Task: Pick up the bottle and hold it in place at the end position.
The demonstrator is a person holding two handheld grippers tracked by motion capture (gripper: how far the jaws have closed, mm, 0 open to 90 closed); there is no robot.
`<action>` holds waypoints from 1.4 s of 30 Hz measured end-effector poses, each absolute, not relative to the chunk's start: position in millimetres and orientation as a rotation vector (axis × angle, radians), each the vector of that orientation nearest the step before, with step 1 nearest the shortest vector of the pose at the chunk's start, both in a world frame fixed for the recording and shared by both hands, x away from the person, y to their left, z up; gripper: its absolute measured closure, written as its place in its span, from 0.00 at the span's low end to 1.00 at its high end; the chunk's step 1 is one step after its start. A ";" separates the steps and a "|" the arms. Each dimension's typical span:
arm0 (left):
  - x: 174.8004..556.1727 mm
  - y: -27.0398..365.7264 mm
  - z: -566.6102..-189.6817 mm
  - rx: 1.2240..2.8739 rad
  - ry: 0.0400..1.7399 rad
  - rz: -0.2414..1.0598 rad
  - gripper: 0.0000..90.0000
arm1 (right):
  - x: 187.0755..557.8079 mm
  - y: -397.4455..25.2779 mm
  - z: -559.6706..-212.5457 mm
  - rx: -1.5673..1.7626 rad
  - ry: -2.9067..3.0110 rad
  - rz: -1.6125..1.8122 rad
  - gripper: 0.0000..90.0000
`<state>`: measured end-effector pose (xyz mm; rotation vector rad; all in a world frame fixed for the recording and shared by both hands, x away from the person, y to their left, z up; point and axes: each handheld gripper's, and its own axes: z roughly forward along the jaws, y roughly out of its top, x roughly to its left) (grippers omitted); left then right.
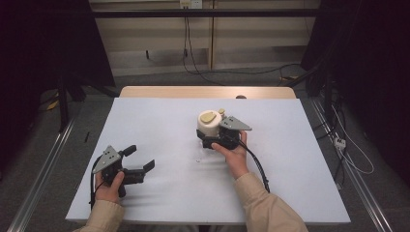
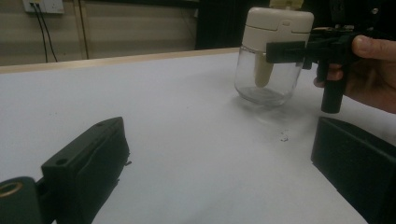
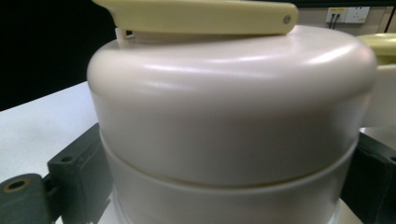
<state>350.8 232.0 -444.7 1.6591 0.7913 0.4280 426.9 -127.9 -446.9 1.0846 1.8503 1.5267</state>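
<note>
My right gripper (image 1: 216, 138) grips the clear glass jar with a cream plastic lid (image 1: 209, 123), standing mid-table on the white sheet (image 1: 159, 121). My left gripper (image 1: 140, 162) rests released, near left. Grasp done; lid remains on.

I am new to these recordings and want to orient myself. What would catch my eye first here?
First, the glass jar with a cream lid near the middle of the white table, clamped by the right hand-held gripper. Then the left hand-held gripper, near the front left, jaws spread and holding nothing.
</note>
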 end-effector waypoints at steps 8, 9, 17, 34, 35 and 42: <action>350.7 231.8 -444.9 1.659 0.793 0.427 0.04 | 429.4 -125.5 -447.7 1.083 1.853 1.527 0.06; 350.8 232.0 -444.9 1.660 0.792 0.427 0.04 | 429.6 -125.1 -448.1 1.087 1.854 1.528 0.06; 350.7 232.2 -445.2 1.660 0.795 0.427 0.04 | 430.9 -124.5 -449.7 1.088 1.856 1.525 0.06; 350.7 232.6 -445.4 1.658 0.800 0.426 0.04 | 432.7 -119.3 -451.1 1.080 1.870 1.525 0.06; 350.7 232.5 -445.4 1.658 0.799 0.427 0.04 | 432.8 -119.0 -451.3 1.078 1.870 1.524 0.06; 350.9 231.9 -446.0 1.658 0.798 0.423 0.04 | 434.1 -119.4 -452.6 1.081 1.870 1.529 0.06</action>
